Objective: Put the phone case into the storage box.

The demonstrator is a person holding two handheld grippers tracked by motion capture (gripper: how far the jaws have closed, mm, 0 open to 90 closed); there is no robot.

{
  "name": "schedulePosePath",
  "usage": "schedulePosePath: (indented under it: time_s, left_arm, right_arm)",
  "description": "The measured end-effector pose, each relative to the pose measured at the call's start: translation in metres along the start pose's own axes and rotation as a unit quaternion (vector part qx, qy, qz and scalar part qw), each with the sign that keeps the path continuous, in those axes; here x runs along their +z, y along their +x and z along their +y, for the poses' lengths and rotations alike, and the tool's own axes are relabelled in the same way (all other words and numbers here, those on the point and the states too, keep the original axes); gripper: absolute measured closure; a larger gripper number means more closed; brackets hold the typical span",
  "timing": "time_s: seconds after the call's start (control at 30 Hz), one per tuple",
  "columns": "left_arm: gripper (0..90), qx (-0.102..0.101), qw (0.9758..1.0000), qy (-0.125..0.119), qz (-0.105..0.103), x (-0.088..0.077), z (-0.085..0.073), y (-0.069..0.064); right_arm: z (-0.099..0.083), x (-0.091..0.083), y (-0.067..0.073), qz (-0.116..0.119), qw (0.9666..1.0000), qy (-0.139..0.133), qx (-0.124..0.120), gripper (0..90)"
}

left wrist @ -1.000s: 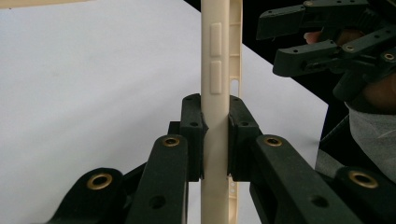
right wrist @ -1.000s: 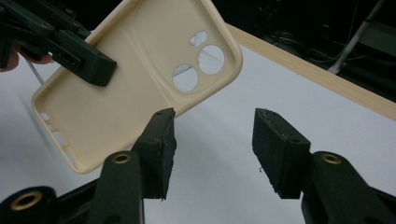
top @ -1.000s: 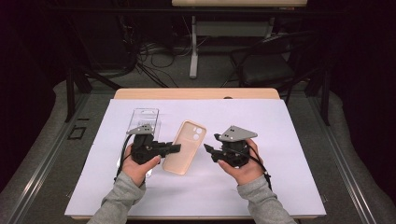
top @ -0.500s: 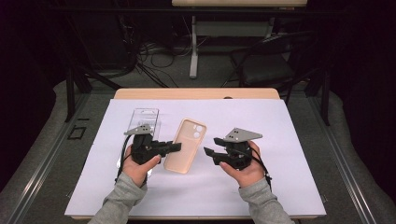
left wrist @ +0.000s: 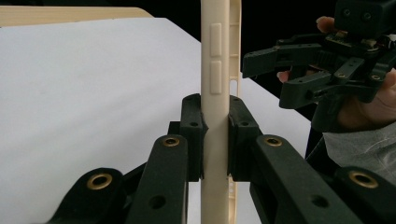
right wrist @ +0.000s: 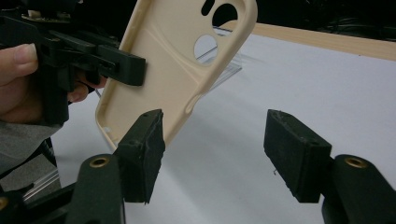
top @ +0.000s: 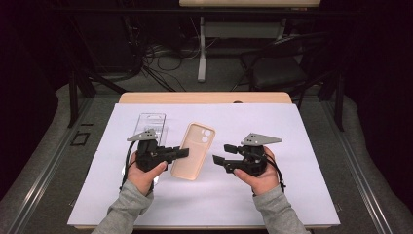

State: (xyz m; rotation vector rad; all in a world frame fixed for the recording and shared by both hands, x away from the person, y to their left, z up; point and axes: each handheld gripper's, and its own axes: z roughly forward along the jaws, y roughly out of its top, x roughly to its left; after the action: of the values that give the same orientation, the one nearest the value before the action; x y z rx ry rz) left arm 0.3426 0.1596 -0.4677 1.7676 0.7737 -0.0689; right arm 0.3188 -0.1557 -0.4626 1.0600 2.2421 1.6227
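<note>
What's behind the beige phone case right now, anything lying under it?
The phone case is clamped along one edge by the left hand-held gripper. Behind it lies clear plastic packaging on the white sheet. The case covers part of the packaging and the sheet directly beneath.

A wooden bench (top: 204, 97) under a white sheet (top: 302, 161) stands on a grey floor (top: 44, 161) in a dark room, with a black chair (top: 272, 73) beyond its far right corner, tangled cables (top: 146, 63) beyond its far left, and a pale post (top: 201, 48) between them.
</note>
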Motion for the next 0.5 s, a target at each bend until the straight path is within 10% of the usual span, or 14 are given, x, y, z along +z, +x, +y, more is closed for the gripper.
schedulePosePath:
  time_s: [0.5]
  left_arm:
    - [80.6,0.001,0.9999,-0.009,-0.003,-0.0009,0.0002,-0.0013]
  right_arm:
    - [-0.0024,0.0043,0.0008,0.025,0.9994,0.015,-0.021,44.3]
